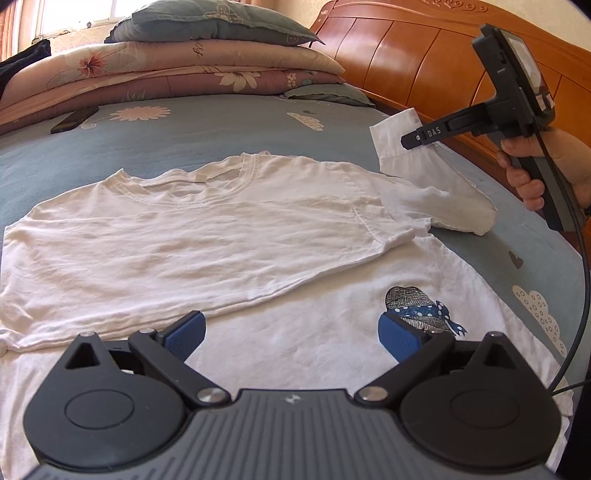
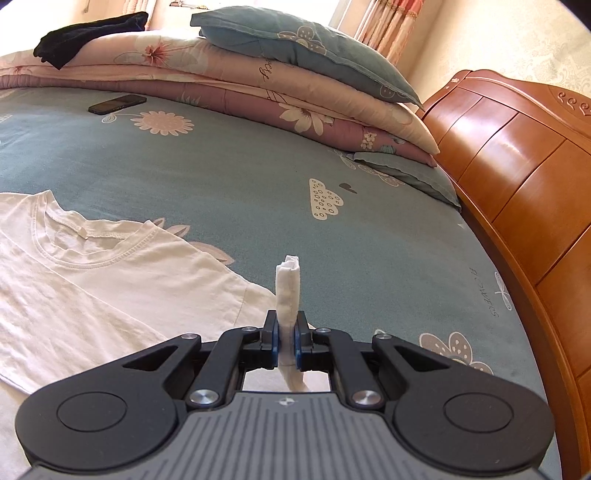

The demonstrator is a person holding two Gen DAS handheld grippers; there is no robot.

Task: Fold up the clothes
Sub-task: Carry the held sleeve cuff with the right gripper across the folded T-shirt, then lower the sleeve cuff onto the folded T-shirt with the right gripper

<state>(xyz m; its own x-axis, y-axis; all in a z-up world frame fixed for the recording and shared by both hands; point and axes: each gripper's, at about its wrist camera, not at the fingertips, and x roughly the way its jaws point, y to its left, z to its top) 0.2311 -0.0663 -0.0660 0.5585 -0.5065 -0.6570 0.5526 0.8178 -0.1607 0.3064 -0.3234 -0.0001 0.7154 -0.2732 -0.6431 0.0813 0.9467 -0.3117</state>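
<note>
A white T-shirt (image 1: 184,236) lies on the bed with its neckline away from me, one side folded over its body. A print of a hat with a blue dotted ribbon (image 1: 421,306) shows on the lower layer. My left gripper (image 1: 290,325) hovers open over the shirt's near part, blue pads wide apart and nothing between them. At the right, my right gripper (image 1: 406,142) is shut on the shirt's sleeve edge (image 1: 391,125) and holds it up off the bed. In the right wrist view the pinched fabric (image 2: 287,284) stands up between the shut gripper (image 2: 286,326) pads, the shirt (image 2: 92,288) spreading to the left.
A person's hand (image 1: 528,177) grips the right tool's handle, its cable trailing down. A dark phone (image 2: 117,104) lies on the blue flowered sheet (image 2: 258,177). Folded quilts and a pillow (image 2: 295,48) are stacked at the far side, with a black garment (image 2: 88,33). A wooden headboard (image 2: 517,166) borders the right.
</note>
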